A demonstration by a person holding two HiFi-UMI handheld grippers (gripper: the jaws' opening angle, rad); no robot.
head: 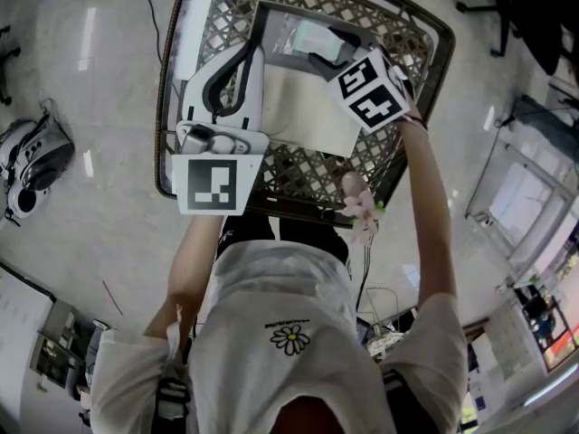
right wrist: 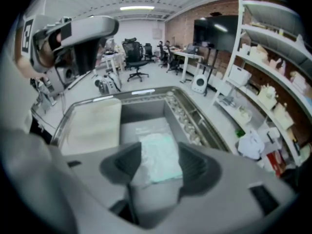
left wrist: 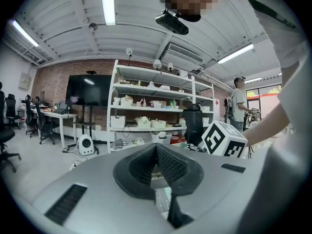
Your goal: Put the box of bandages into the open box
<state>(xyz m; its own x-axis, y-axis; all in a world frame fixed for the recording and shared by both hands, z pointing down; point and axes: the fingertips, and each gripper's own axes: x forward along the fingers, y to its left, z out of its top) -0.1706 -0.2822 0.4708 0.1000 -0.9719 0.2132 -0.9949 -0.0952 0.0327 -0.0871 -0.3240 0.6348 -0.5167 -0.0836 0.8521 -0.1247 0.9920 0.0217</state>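
Now: bandages (head: 314,36) in the box (right wrist: 141,112), R gripper (right wrist: 158,162) wide open above.

R gripper's jaws stand fully apart and hold nothing, pads clear of the pale-green pack. The pack looks to lie on the floor of the grey box inside the basket (head: 271,174), framed between the jaws from above. L gripper (left wrist: 156,152) has its jaws together w/ nothing I can make out in them; it sits over the basket's left side, apart from the pack. Judging by this, the drop is done and only the exit is left. To do it well: keep jaws wide, lift straight up so no pad catches pack or box wall, and swing away only once above the rim. Keep L gripper still.
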